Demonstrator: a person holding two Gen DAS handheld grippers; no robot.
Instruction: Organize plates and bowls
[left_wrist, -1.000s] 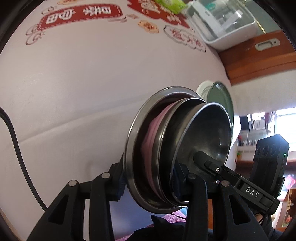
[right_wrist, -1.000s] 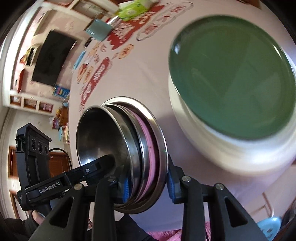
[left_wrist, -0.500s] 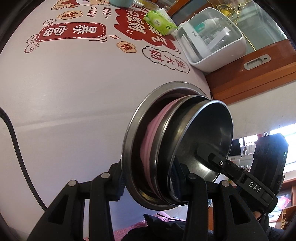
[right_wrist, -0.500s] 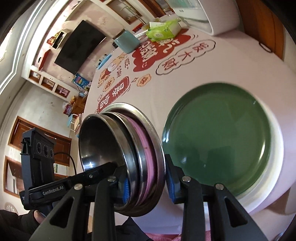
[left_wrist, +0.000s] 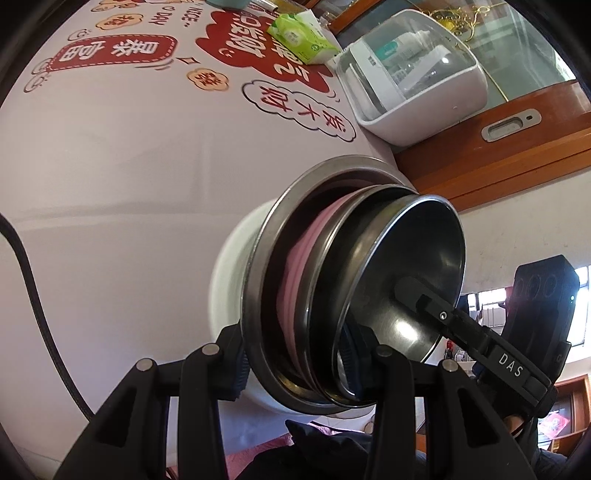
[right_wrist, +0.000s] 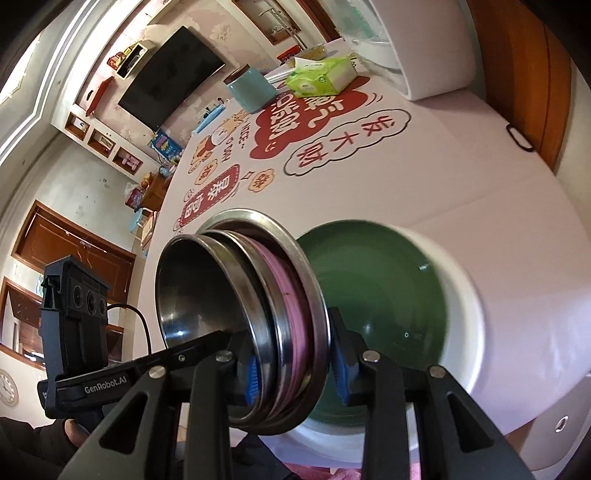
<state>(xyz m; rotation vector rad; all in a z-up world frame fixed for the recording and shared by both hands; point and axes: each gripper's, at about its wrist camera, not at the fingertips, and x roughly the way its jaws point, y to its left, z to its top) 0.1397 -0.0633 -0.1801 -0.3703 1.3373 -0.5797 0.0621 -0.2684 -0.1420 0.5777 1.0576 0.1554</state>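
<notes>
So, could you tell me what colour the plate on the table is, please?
Dark green plate, resting on a white dish; clearest in the right wrist view.

Bright daylight, strong fisheye bending at dark edges, glare on the steel bowl, slight blur nearby.

Nested stack of round steel bowls with one pink bowl sandwiched inside, rims clamped from both sides. It sits over a dark green plate on a white plate.
</notes>
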